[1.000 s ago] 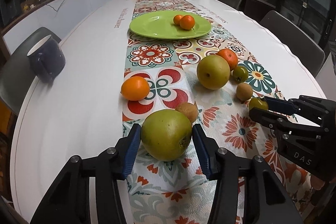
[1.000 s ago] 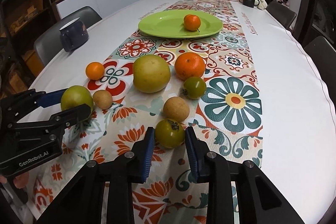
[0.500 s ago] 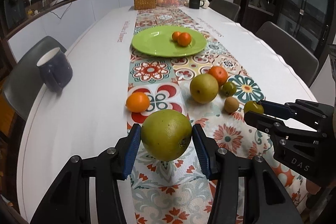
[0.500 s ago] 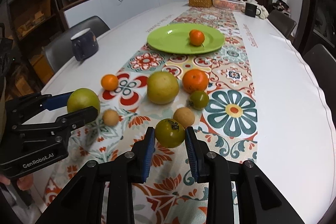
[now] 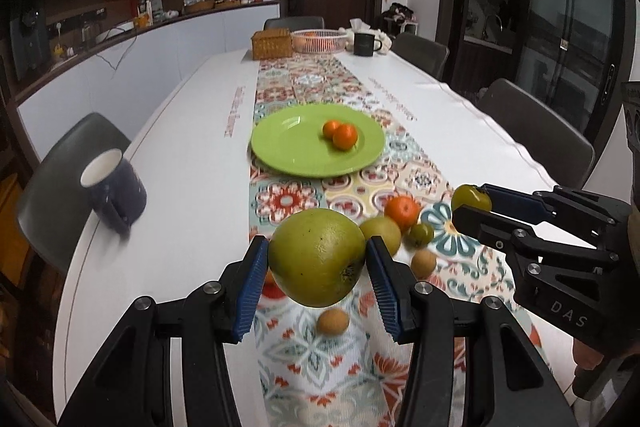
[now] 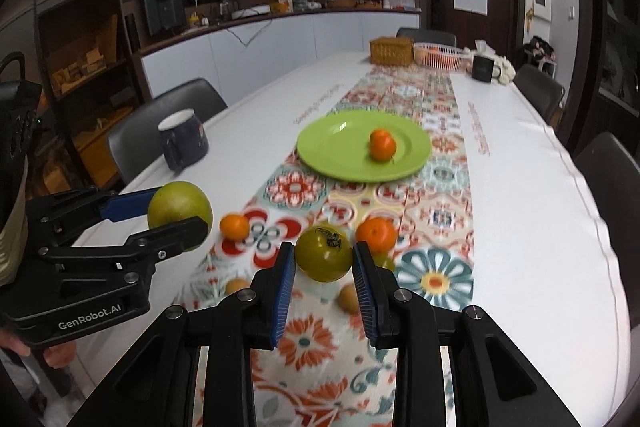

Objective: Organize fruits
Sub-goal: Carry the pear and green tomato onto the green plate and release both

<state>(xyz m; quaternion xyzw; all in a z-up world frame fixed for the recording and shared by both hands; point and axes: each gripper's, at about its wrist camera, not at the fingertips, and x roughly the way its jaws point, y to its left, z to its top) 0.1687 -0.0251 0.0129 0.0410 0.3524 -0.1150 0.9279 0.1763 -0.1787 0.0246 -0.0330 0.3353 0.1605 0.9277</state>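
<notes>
**Both grippers clamp fruit above the runner**

The left gripper (image 5: pixel 317 269) grips a big green fruit (image 5: pixel 316 257) between its blue pads, clear of the table (image 5: pixel 192 155); the right gripper (image 6: pixel 324 269) is clamped on a small green tomato (image 6: pixel 324 254), likewise off the cloth; each fruit shows again in the other camera, pinched at the fingertips.

A patterned runner (image 5: pixel 304 79) goes down the middle of the table, end to end; on it, about halfway along, sits a green plate (image 5: pixel 296 147) with two small oranges (image 5: pixel 340 133) touching each other.

Nearer the near end, on the runner, lie loose fruits: a yellow-green fruit (image 5: pixel 382 233), an orange (image 5: pixel 403 207) just behind it, a small green tomato (image 5: pixel 420 234) beside both, and two brown fruits (image 5: pixel 424 263), one under the left gripper; another orange (image 6: pixel 235 226) lies toward the runner's left edge.

A dark mug (image 5: pixel 116 187) stands at the table's left edge; at the far end are a wicker box (image 5: pixel 272 43), a white basket (image 5: pixel 319 41) and a black mug (image 5: pixel 365 44).
</notes>
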